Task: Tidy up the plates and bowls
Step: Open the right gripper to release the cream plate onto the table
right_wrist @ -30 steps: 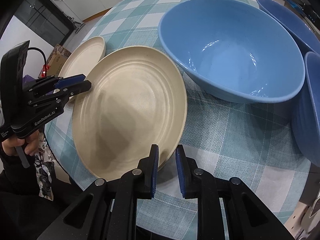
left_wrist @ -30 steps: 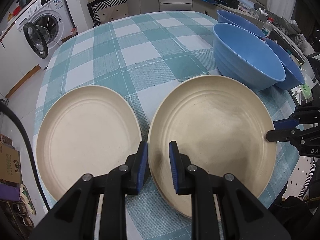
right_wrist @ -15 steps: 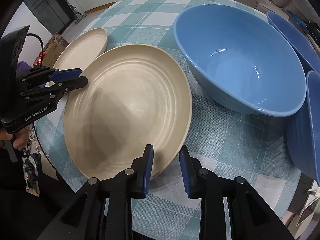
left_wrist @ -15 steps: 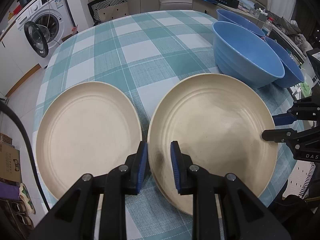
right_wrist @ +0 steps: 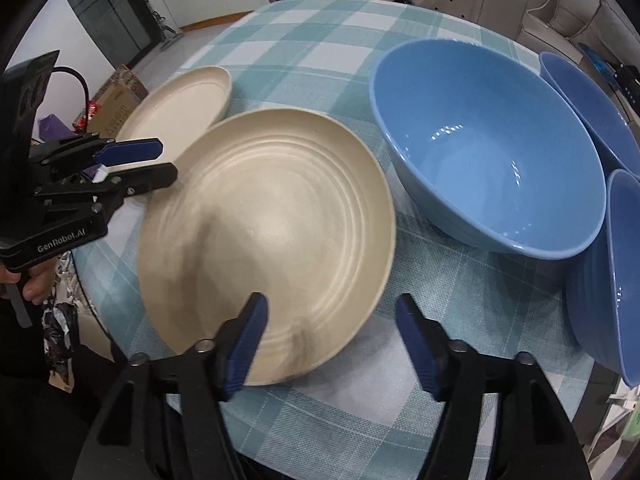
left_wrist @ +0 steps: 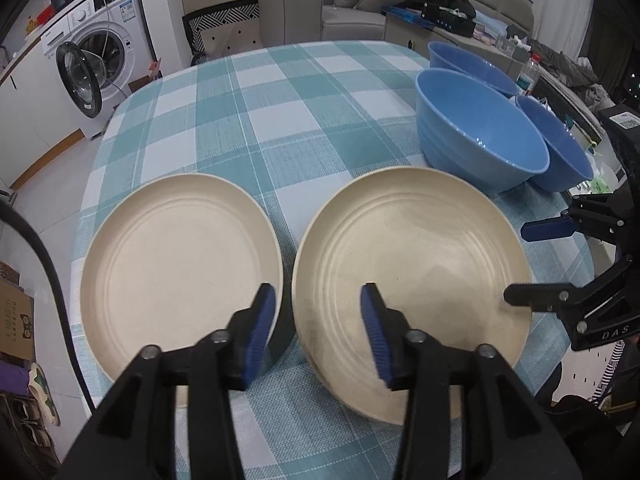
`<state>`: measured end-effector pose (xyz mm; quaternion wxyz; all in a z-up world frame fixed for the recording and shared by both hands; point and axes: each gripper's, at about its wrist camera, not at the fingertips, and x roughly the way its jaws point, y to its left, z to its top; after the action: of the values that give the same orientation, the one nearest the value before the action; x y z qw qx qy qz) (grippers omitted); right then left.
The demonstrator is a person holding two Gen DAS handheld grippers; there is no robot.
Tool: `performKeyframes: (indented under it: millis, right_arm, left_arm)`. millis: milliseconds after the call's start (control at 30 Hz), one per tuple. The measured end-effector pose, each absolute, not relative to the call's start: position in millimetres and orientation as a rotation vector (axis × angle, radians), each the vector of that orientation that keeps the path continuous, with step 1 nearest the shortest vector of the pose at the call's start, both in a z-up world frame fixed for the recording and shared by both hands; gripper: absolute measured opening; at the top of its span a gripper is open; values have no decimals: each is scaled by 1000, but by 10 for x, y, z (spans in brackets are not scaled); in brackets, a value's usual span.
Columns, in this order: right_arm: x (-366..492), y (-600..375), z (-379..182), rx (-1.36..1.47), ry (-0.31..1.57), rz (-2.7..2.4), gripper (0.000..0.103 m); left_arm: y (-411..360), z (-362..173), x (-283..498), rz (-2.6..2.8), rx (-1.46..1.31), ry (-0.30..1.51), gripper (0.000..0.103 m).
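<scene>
Both hand-held grippers spread, holding nothing. Left hand-held gripper (left_wrist: 318,312) straddles near rim of right plate (left_wrist: 408,280); right hand-held gripper (right_wrist: 332,324) hovers at that plate's opposite edge. Left plate (left_wrist: 180,264) sits just beside it on bench (left_wrist: 256,112), apart. 3 blue bowls (left_wrist: 480,136) cluster at far right, unstacked. Judged step: plates first — nothing stacked yet. Next move likely needs 1 gripper pinching a plate rim, lifting clear, setting it onto the other plate — shallow rim, slip risk.
</scene>
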<state>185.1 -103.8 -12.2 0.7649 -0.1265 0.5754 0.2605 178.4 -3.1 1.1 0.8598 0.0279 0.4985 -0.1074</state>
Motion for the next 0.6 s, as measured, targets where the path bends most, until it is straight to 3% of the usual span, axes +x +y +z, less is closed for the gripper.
performKeyframes:
  millis: [267, 600]
  right_arm:
    - [1788, -995, 41, -275, 1211, 606, 80]
    - [1749, -917, 254, -262, 1151, 674, 80]
  left_arm:
    - [31, 111, 1696, -201, 40, 1018, 51]
    - [120, 202, 1609, -164, 34, 982, 54]
